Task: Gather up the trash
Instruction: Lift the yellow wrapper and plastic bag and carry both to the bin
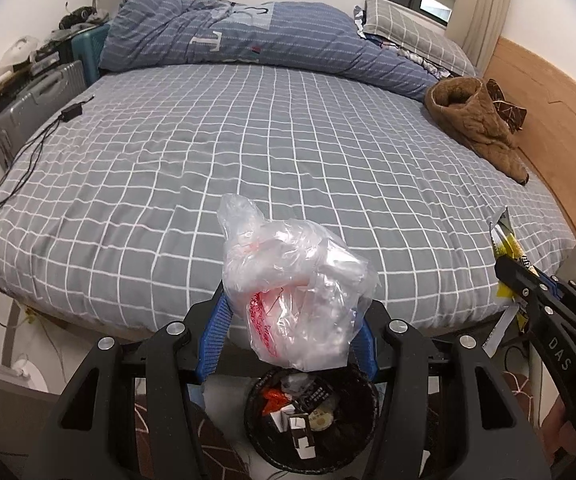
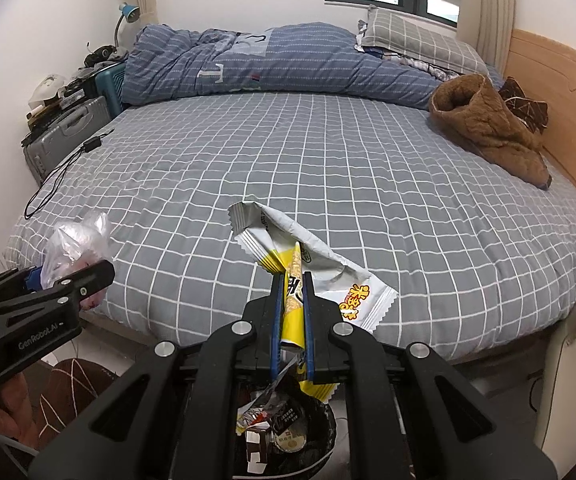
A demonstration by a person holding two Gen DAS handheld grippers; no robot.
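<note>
Round black trash bin (image 1: 312, 416), already part full, is my landmark. My left claw (image 1: 294, 312) pinches crumpled clear plastic bag (image 1: 292, 292) just above bin. My right claw (image 2: 290, 316), pressed together on torn yellow-white snack wrapper (image 2: 308, 268), hangs over bin too, so both can drop in.

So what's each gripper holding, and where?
Left gripper pinches the crumpled clear plastic bag at its lower sides; right gripper clamps the yellow snack wrapper mid-length.

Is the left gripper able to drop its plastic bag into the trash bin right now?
Probably yes: the left gripper holds the plastic bag right above the open trash bin, nothing between.
</note>
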